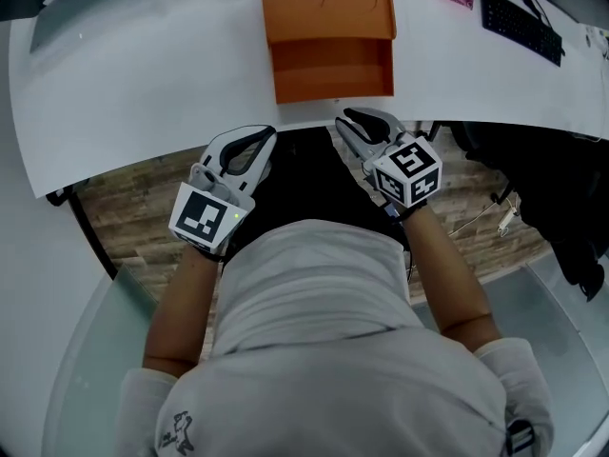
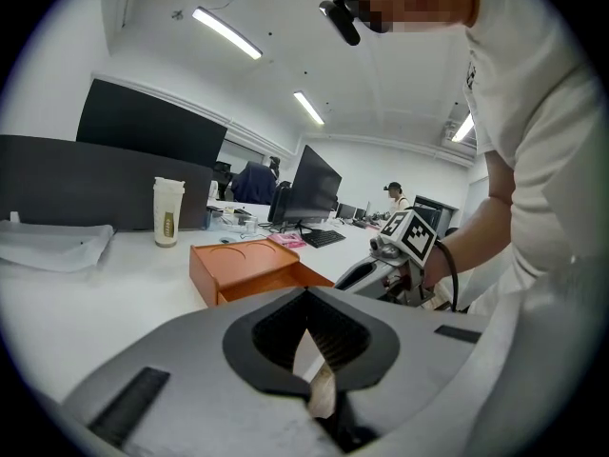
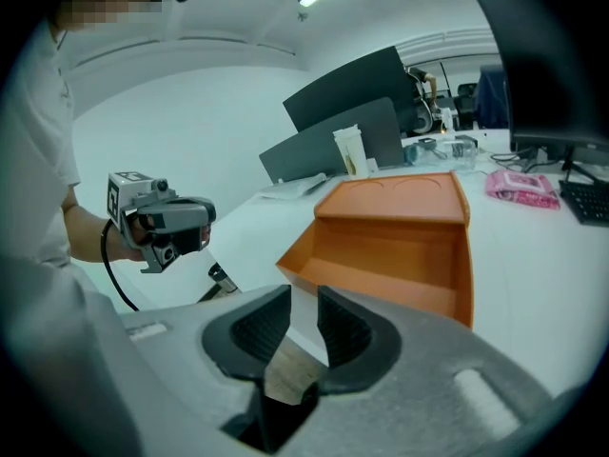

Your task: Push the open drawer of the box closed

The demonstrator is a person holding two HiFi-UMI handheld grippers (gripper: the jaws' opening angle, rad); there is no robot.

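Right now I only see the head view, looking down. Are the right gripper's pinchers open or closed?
Observer: Open. In the right gripper view, the right gripper has its jaws apart with nothing between them, and the open drawer lies ahead of it.
Operator: What about the left one?
Observer: The left gripper has its jaws together at the tips, with nothing held.
Operator: Is anything behind the box that I can't see?
Observer: Yes. A pale cup stands upright on the table beyond the orange box, apart from it.
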